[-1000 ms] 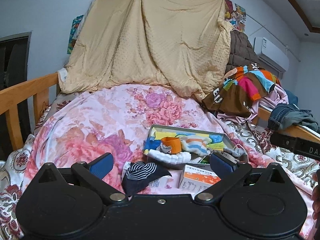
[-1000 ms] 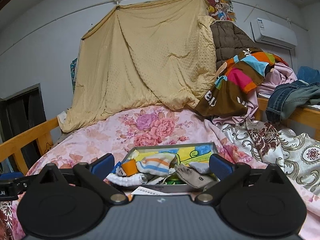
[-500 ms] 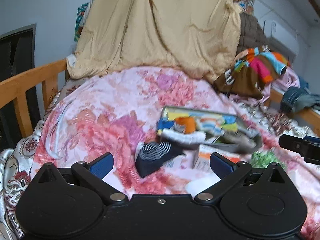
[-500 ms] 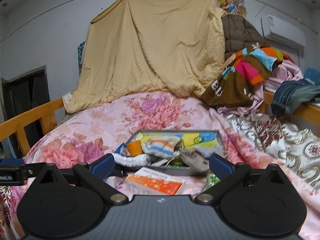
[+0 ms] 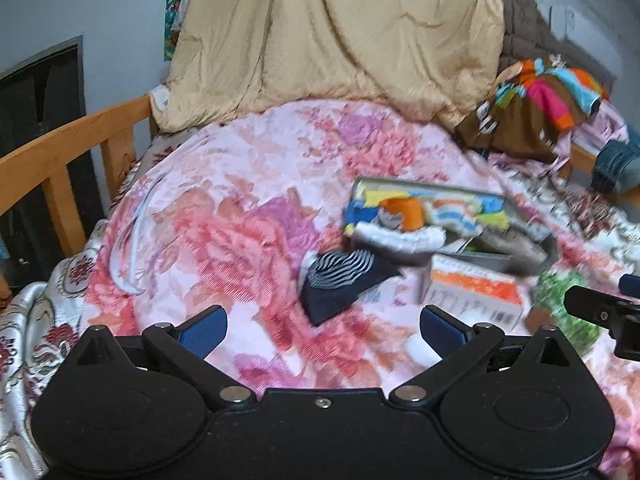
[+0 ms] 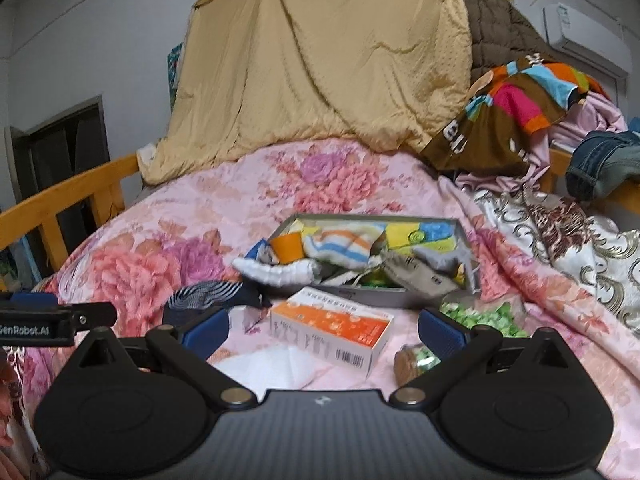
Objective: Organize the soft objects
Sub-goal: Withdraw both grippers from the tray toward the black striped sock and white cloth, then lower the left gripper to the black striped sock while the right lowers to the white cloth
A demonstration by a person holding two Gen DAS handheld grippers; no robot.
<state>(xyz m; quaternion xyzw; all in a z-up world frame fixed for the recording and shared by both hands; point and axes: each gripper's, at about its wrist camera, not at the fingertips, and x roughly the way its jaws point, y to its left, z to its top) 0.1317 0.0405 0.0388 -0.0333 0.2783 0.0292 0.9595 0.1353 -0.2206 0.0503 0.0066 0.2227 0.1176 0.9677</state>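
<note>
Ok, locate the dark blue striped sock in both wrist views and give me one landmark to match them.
Left wrist: dark blue striped sock lies centre, left of the orange-and-white box.
Right wrist: the sock lies lower left, again left of that box.
Shared landmark: the grey tray behind both.

A bed (image 6: 168, 216) under a pink floral quilt is filling the room, with a wooden side rail (image 6: 60, 204) running along its left edge and a dark doorway (image 6: 60, 148) standing behind that rail. A big tan blanket (image 6: 320, 64) is hanging down the pale wall (image 6: 100, 28) at the head of the bed, beside a brown quilted cover (image 6: 500, 24). High on the right, a white air conditioner (image 6: 584, 36) is sitting on the wall, and flat, even light is falling across everything.
</note>
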